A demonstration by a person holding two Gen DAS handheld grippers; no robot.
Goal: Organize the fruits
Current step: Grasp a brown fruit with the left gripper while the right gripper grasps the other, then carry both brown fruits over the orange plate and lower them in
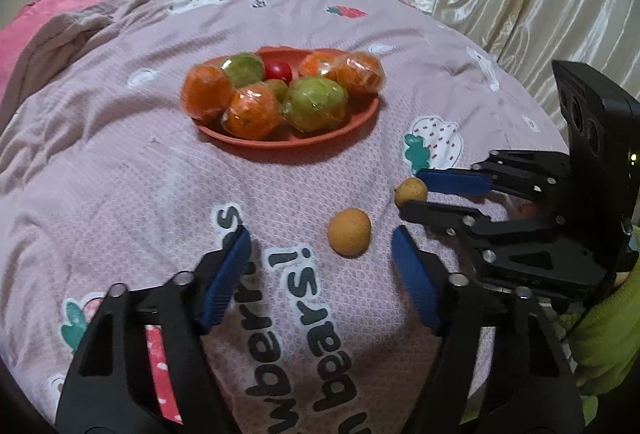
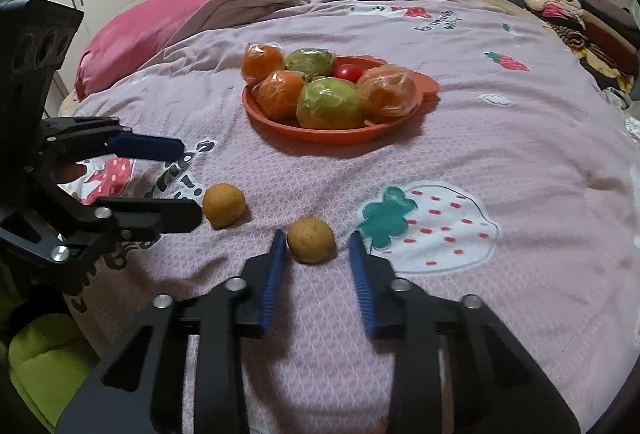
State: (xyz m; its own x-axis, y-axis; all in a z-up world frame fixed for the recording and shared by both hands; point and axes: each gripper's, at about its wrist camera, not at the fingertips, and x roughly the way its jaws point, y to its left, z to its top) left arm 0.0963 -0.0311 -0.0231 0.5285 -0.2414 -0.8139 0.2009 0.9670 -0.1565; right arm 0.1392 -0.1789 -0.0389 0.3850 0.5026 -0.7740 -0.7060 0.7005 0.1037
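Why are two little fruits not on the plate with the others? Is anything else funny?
Two small round yellow-brown fruits lie loose on the pink bedspread, apart from the orange plate that holds the wrapped fruit. Nothing looks spilled or broken.

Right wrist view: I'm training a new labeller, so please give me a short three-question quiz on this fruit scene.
1. True or false: the two small round tan fruits lie on the orange oval plastic plate.
2. How many small round red fruits show among the fruit on the plate? A: one. B: three. C: five.
3. Short answer: what covers the oranges and green fruits on the plate?

Key
1. False: both lie loose on the pink printed quilt, nearer the camera than the plate.
2. A.
3. Clear plastic film.
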